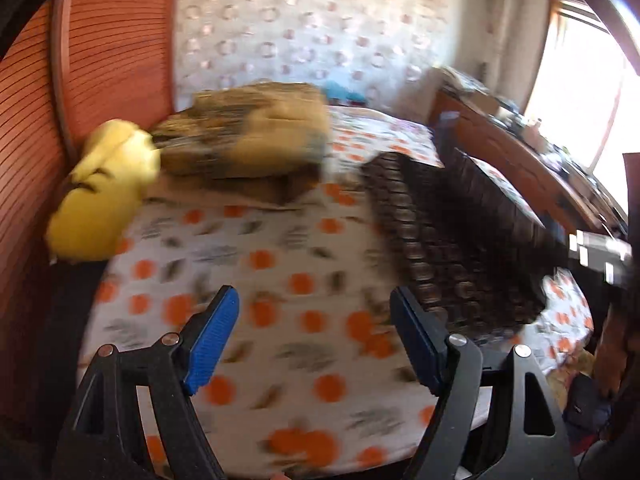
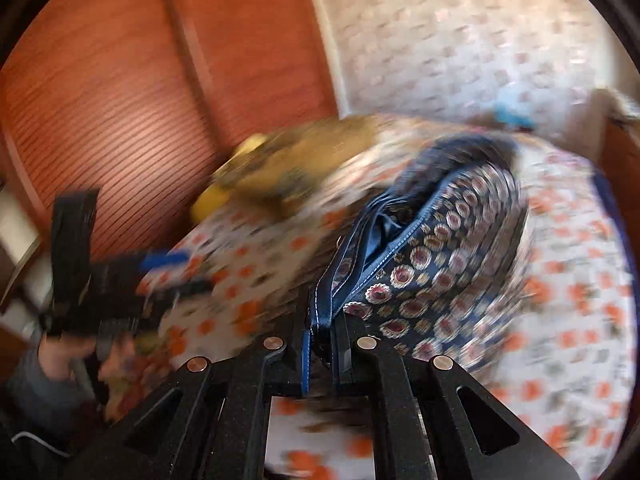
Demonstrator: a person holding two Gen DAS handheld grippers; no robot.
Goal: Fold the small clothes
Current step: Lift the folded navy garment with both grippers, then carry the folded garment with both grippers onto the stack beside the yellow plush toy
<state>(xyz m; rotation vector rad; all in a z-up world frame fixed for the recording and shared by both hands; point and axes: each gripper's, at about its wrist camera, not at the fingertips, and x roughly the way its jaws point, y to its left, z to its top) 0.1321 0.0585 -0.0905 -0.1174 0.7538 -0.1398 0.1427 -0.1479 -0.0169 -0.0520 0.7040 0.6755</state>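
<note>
The right gripper (image 2: 323, 354) is clenched on the hemmed edge of the dark patterned garment (image 2: 436, 264); the blue fingers (image 2: 306, 360) pinch a stitched blue border right at their tips. From that pinch the cloth runs away and to the right of the fingers, its long axis leading up toward the far side of the bed (image 2: 568, 320), with the lining showing in a fold just beyond the tips. The garment looks lifted at the held end and draped down onto the sheet farther out.

The left gripper (image 1: 316, 340) is released: its fingers (image 1: 212, 340) stand wide apart with nothing between them, only the orange-spotted sheet below. The same garment (image 1: 452, 240) lies to the right of these fingers and a little beyond them, its near edge just beside the right-hand finger but not touching it.

So the right hand already has the cloth, and the free edge lies to the left gripper's right. I judge the next move needs the left fingers to swing right and forward to take a second point.

Farther off, a yellow-brown pile (image 1: 248, 144) sits near the bed's far left corner, well apart from both.
</note>
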